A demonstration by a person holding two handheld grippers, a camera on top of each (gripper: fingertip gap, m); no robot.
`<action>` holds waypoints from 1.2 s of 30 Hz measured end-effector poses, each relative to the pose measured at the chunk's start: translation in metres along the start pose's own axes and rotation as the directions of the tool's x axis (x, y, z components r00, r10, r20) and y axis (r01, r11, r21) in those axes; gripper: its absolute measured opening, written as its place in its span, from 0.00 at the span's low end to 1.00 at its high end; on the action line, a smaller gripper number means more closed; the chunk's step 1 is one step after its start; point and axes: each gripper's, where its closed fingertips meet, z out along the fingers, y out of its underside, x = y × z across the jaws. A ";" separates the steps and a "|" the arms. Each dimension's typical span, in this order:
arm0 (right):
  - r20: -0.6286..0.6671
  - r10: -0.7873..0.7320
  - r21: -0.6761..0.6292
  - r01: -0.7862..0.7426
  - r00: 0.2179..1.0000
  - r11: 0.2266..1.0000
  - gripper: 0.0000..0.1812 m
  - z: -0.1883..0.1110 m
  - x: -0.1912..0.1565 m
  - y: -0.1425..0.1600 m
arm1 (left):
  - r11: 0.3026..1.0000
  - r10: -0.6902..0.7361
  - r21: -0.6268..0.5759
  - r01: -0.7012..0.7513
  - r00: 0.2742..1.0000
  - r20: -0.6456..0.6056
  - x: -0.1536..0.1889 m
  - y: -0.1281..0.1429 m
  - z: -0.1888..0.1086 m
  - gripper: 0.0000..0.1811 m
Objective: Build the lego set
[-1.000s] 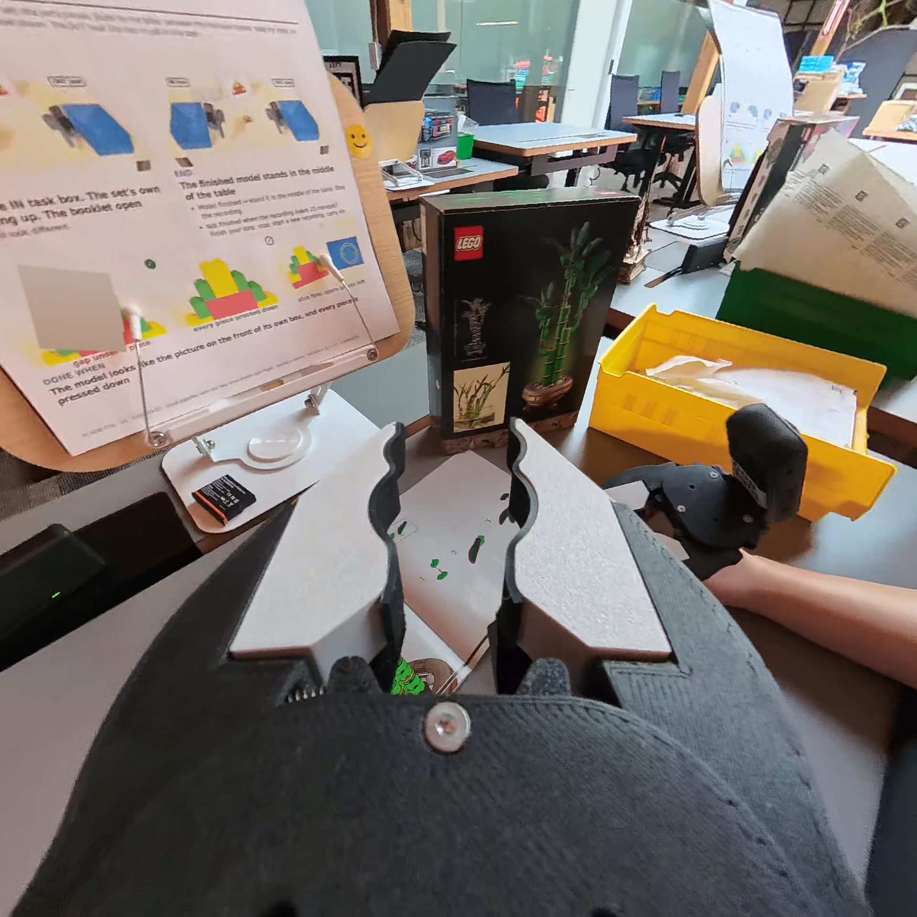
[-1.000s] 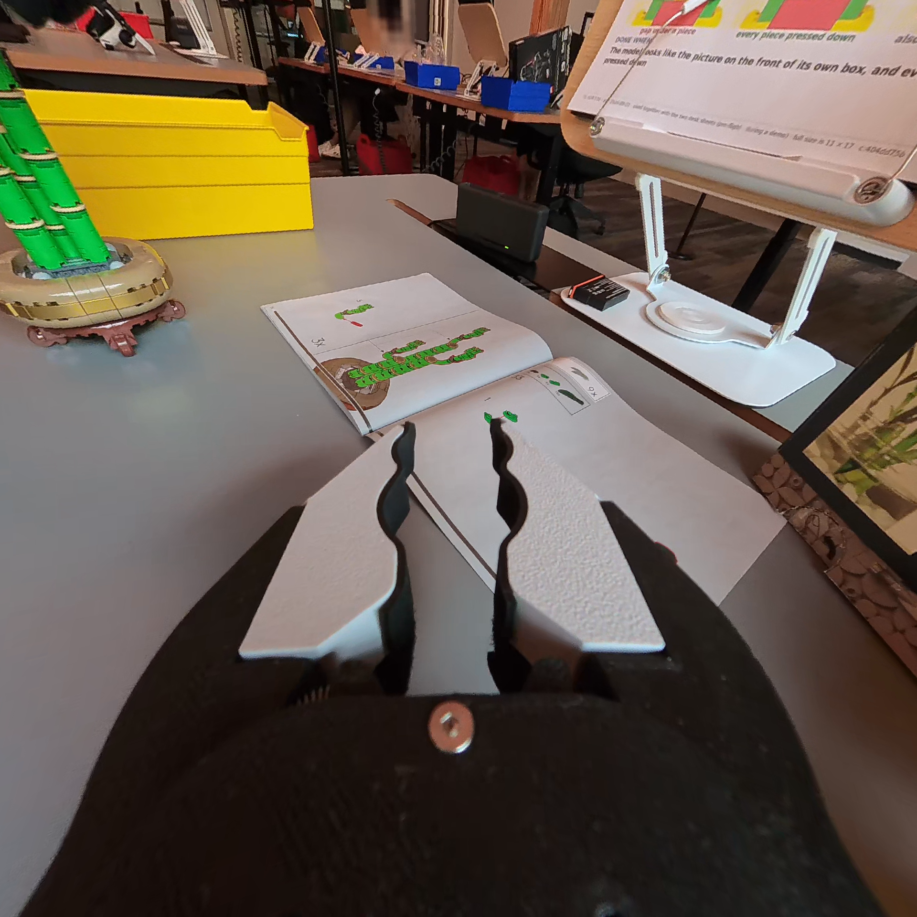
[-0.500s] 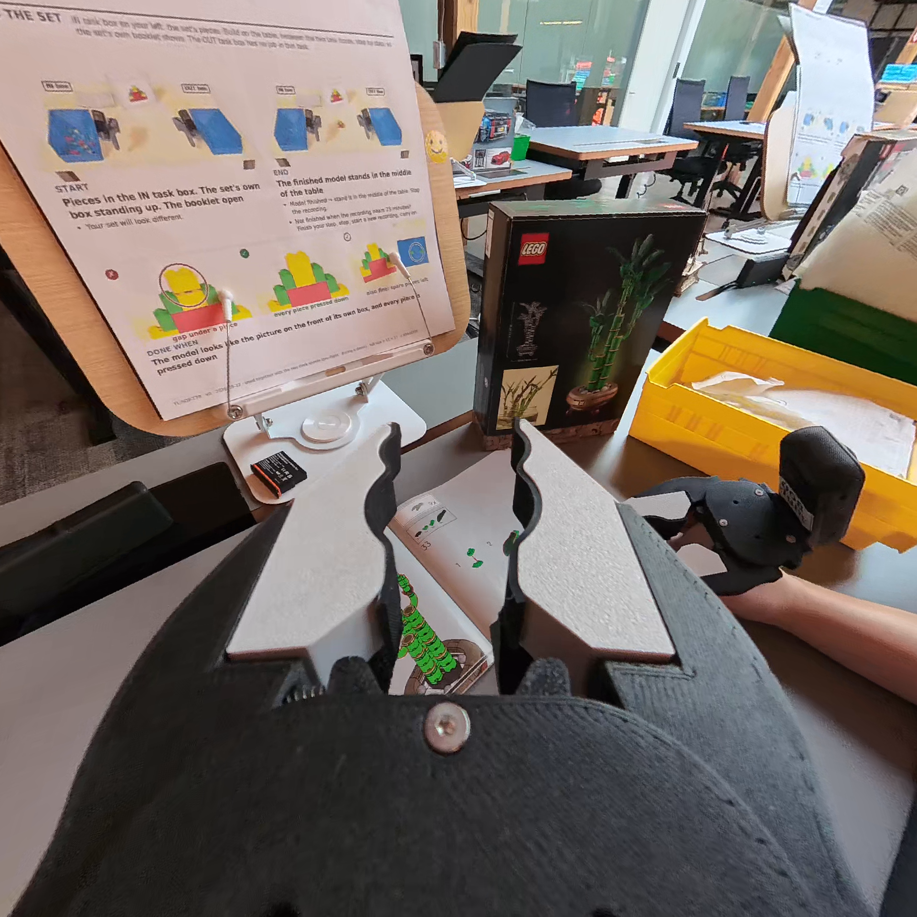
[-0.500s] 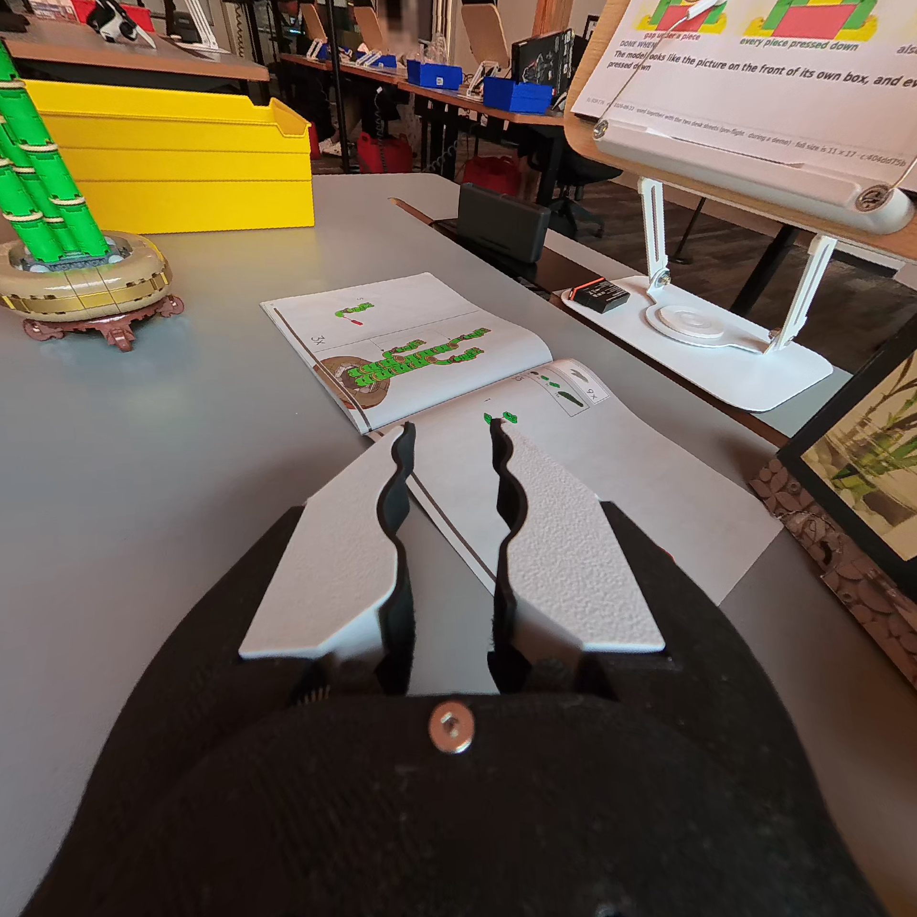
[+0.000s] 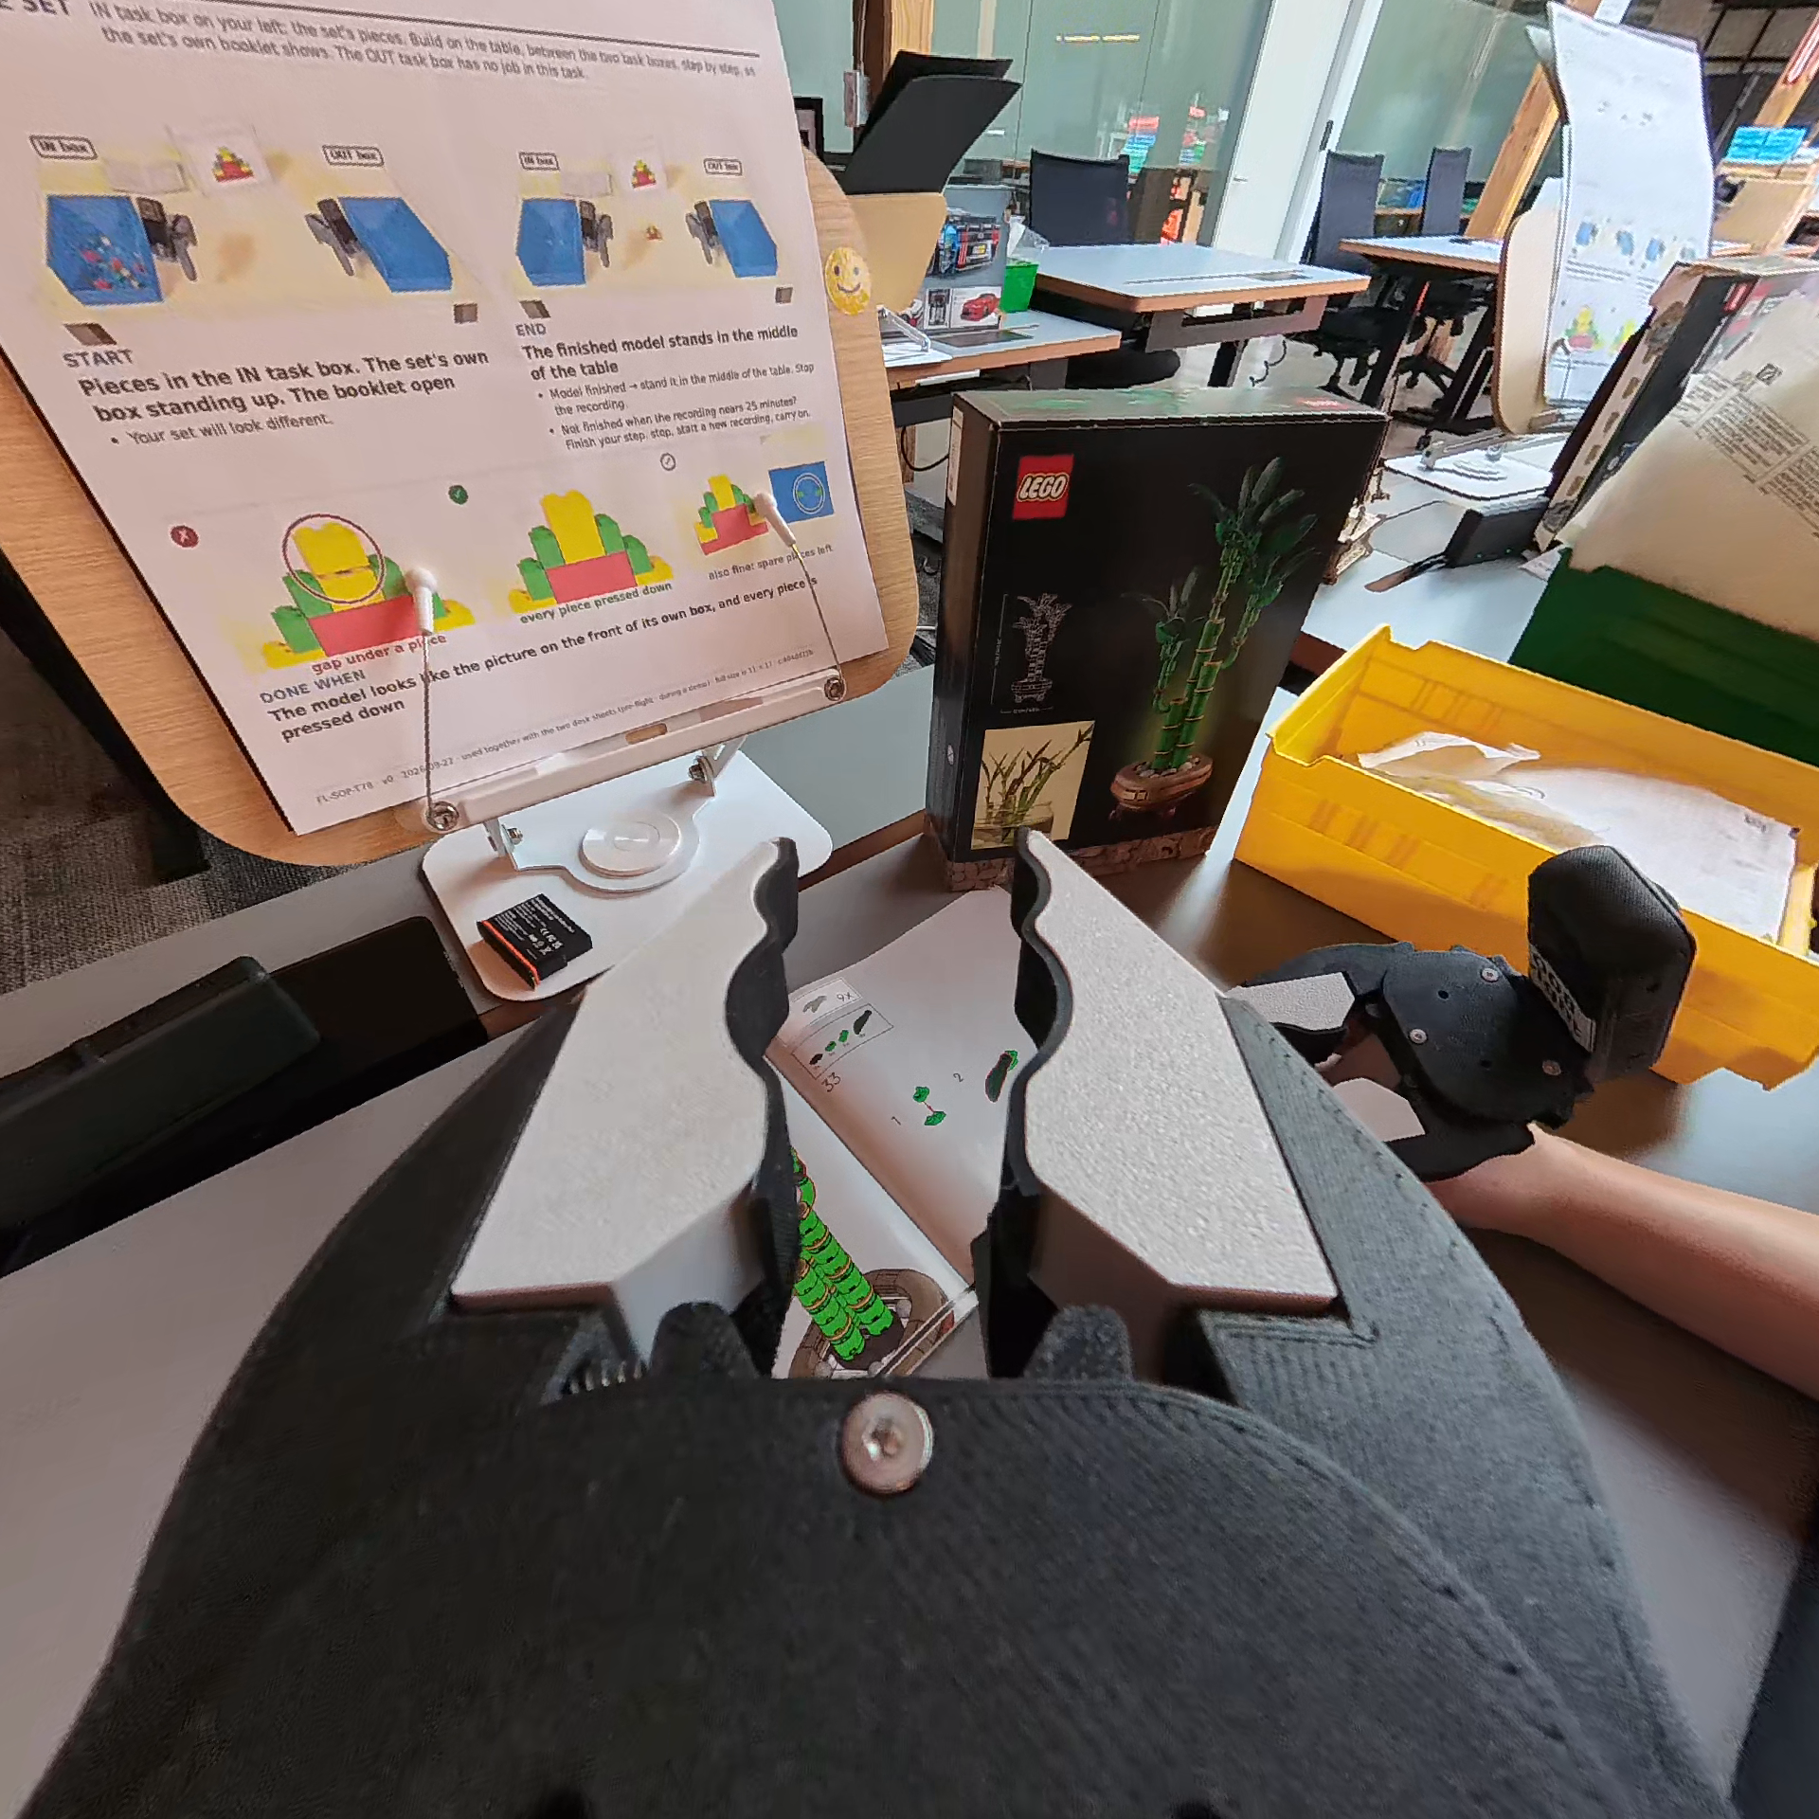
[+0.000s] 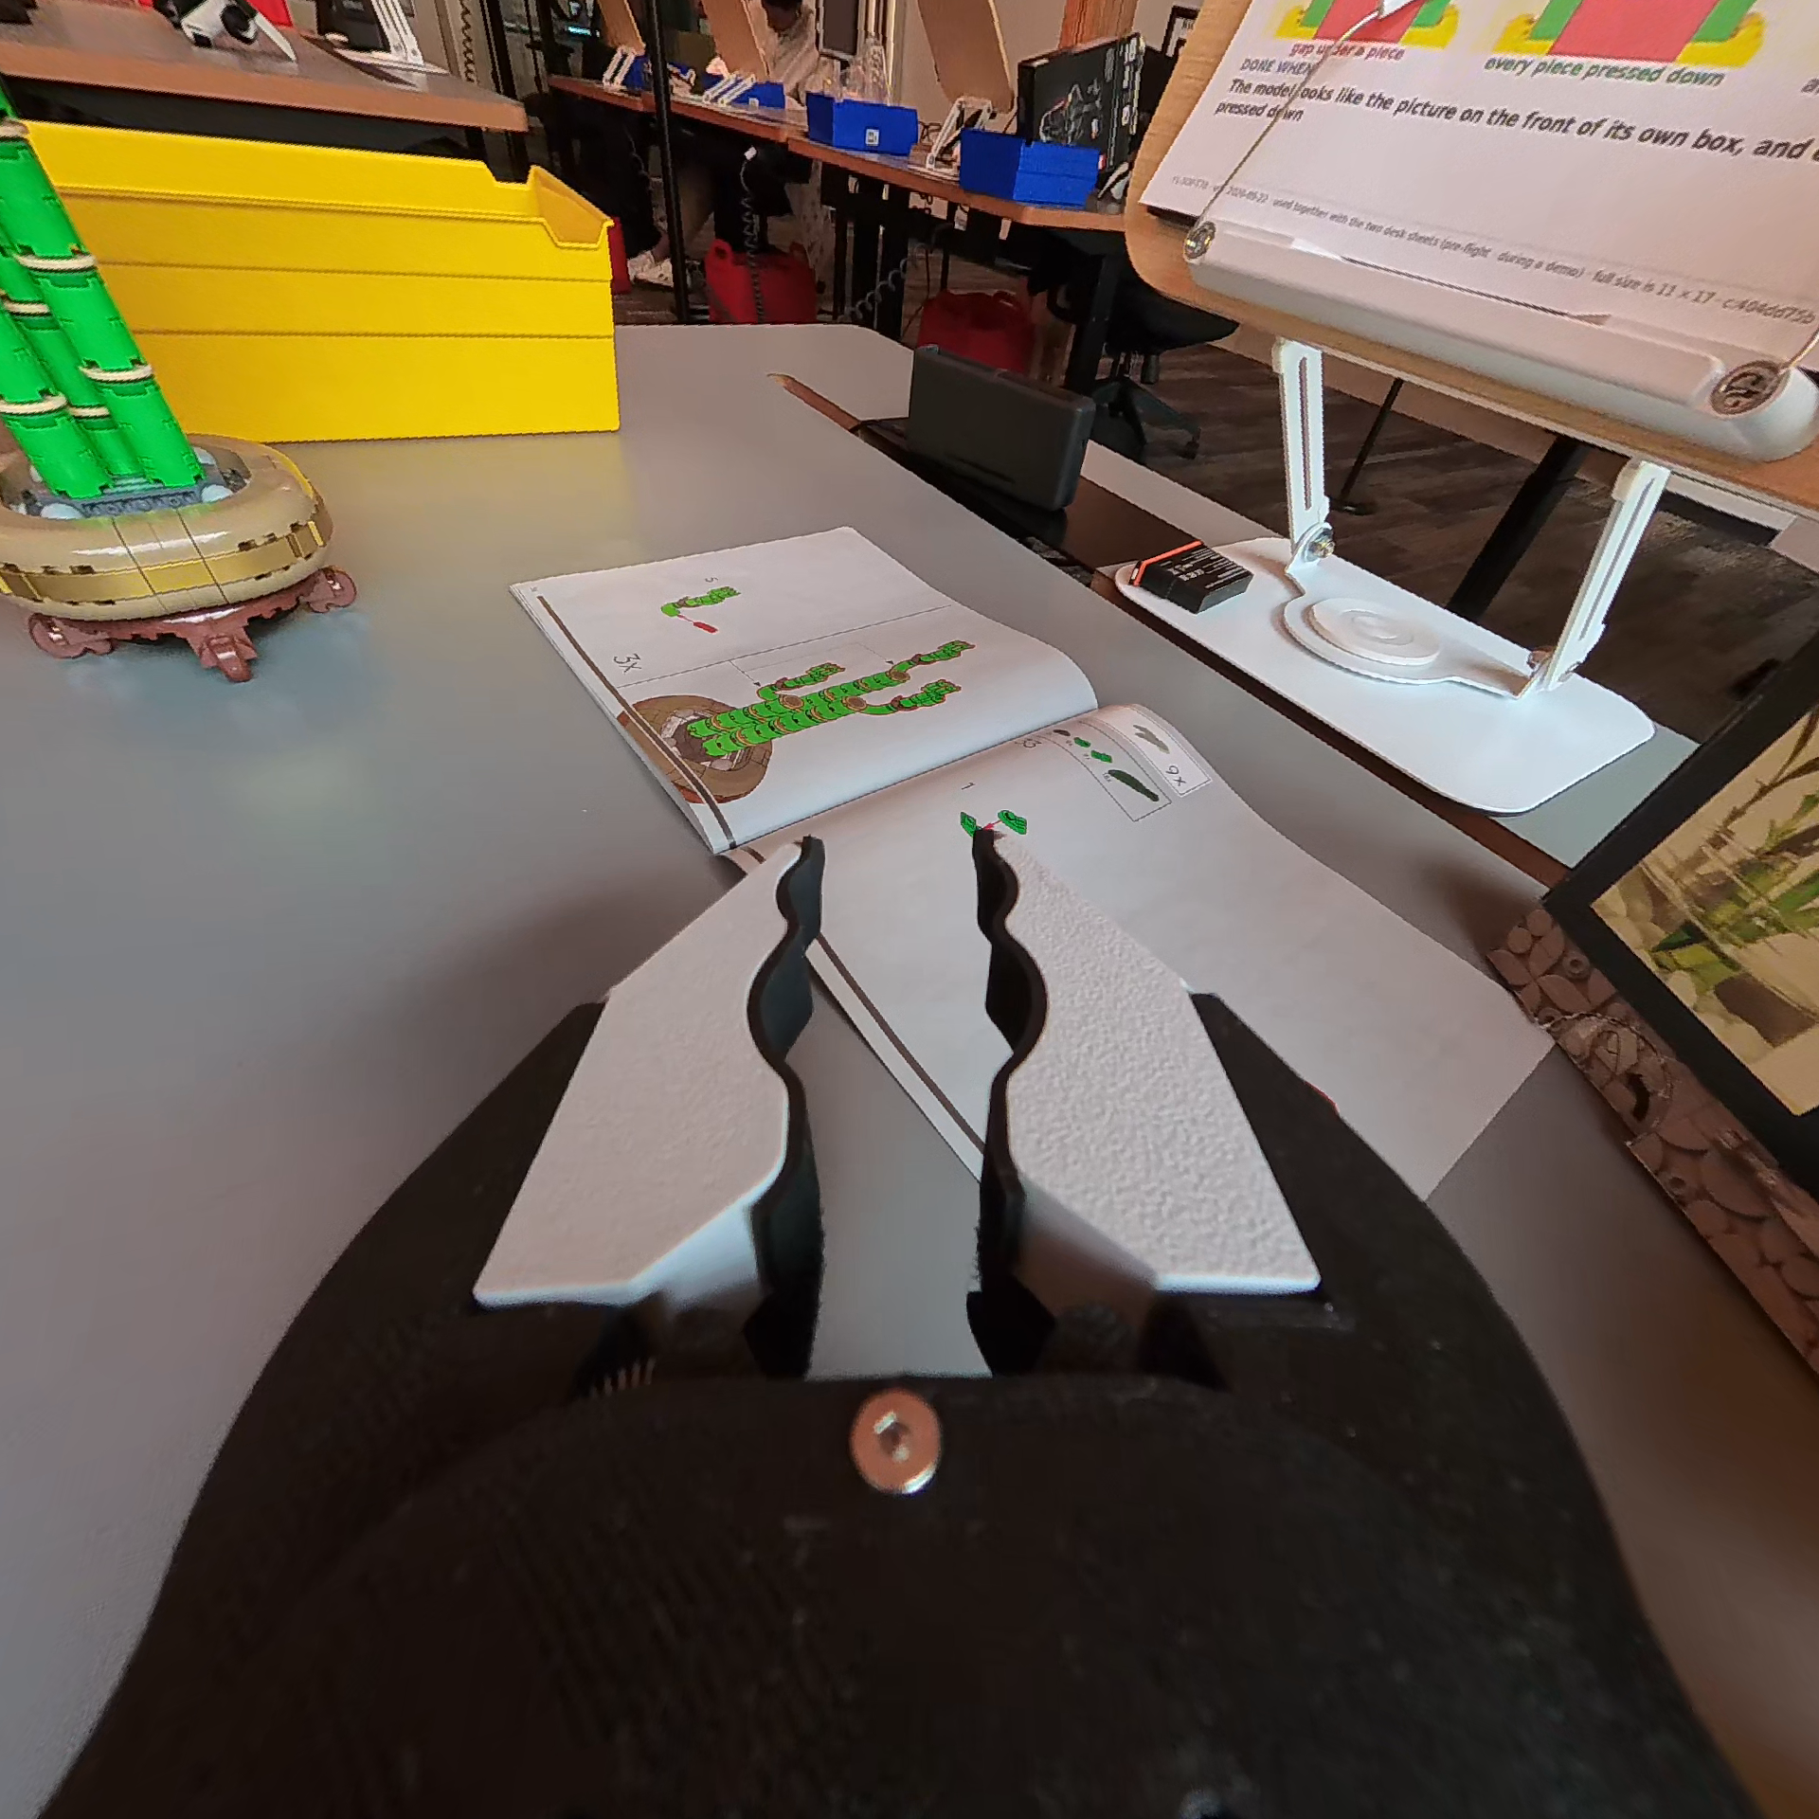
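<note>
Model [image 6: 108, 433]: green bamboo stalks on a tan oval base with brown feet, standing upright on the grey table [image 6: 295, 935], far left in the right wrist view, stalks cut off by the frame edge. Just behind it, a yellow bin [image 6: 374, 295].

Booklet [image 6: 837, 679] lies open and flat on the table, right of the model and apart from it. Its pages show green stalk drawings and small leaf parts. In the left wrist view the booklet [image 5: 906, 1063] shows between the fingers.

Left gripper [image 5: 896, 866]: jaws apart, moderate gap, nothing between them, held above the booklet. Right gripper [image 6: 891, 851]: jaws apart, narrower gap, empty, low over the near page; contact with the paper unclear. The right gripper also shows in the left wrist view [image 5: 1496, 1024], black body, with a bare forearm [image 5: 1654, 1250] behind it resting on the table.

Set box [image 5: 1132, 630], black with bamboo picture, stands upright at the booklet's far edge. Right of it, a second yellow bin [image 5: 1536, 837] with crumpled white paper inside. Left of the box, a white stand [image 5: 630, 856] holds a wooden board with a printed sheet [image 5: 443, 394]. A small black battery [image 5: 536, 935] lies on the stand's base. A black block [image 6: 999, 433] sits at the table's far edge.

Background: desks, chairs, blue boxes.
</note>
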 end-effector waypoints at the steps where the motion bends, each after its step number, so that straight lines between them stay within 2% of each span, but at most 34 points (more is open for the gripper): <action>1: 0.000 0.001 -0.001 -0.001 1.000 1.000 0.17 0.000 0.000 0.000 | 1.000 0.002 0.000 -0.002 1.000 0.006 -0.001 0.000 0.000 0.23; 14: 0.002 -0.018 -0.014 0.018 1.000 1.000 0.17 0.001 -0.002 0.002 | 0.999 0.014 -0.032 -0.014 1.000 0.017 -0.003 0.005 0.002 0.24; 36: 0.000 0.049 0.021 -0.049 0.999 0.999 0.17 -0.002 0.005 -0.002 | 0.998 0.029 -0.060 -0.028 0.999 0.021 -0.003 0.011 0.006 0.24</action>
